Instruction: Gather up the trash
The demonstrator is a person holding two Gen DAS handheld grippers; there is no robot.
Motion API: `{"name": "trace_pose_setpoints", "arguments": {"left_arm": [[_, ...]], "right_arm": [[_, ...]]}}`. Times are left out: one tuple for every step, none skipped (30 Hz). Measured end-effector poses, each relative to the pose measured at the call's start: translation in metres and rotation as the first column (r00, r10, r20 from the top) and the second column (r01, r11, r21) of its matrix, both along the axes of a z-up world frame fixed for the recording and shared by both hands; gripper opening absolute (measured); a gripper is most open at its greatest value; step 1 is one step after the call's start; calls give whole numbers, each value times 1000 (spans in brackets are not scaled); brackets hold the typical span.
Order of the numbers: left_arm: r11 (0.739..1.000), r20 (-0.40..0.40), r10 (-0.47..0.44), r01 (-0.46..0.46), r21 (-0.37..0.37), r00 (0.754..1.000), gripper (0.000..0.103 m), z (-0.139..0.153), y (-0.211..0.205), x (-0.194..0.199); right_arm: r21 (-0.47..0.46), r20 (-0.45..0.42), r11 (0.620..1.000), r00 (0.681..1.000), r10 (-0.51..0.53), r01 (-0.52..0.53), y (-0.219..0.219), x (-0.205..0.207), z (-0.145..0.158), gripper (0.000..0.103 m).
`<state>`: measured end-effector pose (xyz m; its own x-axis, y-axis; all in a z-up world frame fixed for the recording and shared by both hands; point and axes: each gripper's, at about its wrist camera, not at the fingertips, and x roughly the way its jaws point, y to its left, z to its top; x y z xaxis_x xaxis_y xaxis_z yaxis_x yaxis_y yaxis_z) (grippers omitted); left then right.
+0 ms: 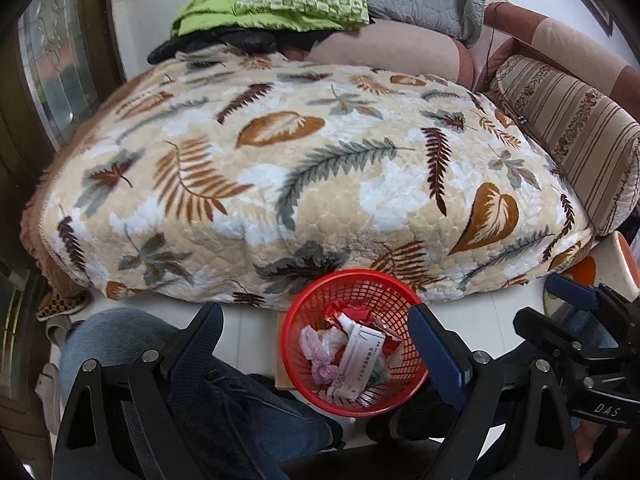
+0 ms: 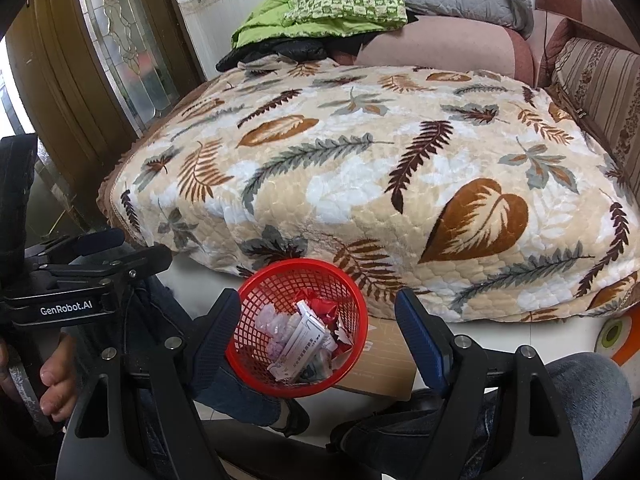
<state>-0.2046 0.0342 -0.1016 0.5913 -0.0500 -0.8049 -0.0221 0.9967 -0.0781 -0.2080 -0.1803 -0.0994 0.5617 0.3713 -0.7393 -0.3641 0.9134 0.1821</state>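
A red mesh basket (image 1: pixel 316 292) stands on the floor in front of the sofa. It holds trash: a white printed carton (image 1: pixel 360 350), pink and white crumpled plastic (image 1: pixel 320 350) and red wrappers (image 1: pixel 352 314). My left gripper (image 1: pixel 316 344) is open and empty above the basket. The basket also shows in the right wrist view (image 2: pixel 280 276), with the carton (image 2: pixel 302 336) inside. My right gripper (image 2: pixel 318 332) is open and empty above it. The right gripper also shows at the right edge of the left wrist view (image 1: pixel 576 300).
A leaf-patterned blanket (image 1: pixel 300 168) covers the sofa seat behind the basket. Green, black and grey bedding (image 1: pixel 280 0) is piled at the back. A striped cushion (image 1: pixel 568 136) lies at the right. A flat cardboard piece (image 2: pixel 380 360) lies under the basket. My knees flank the grippers.
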Motion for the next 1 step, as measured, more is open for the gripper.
{"name": "trace_pose_setpoints", "arguments": {"left_arm": [[1000,-19,0,-1,-22,1000,96,-3,3,5]], "right_arm": [[0,0,1000,1000,0,0,0,0,0,78]]}}
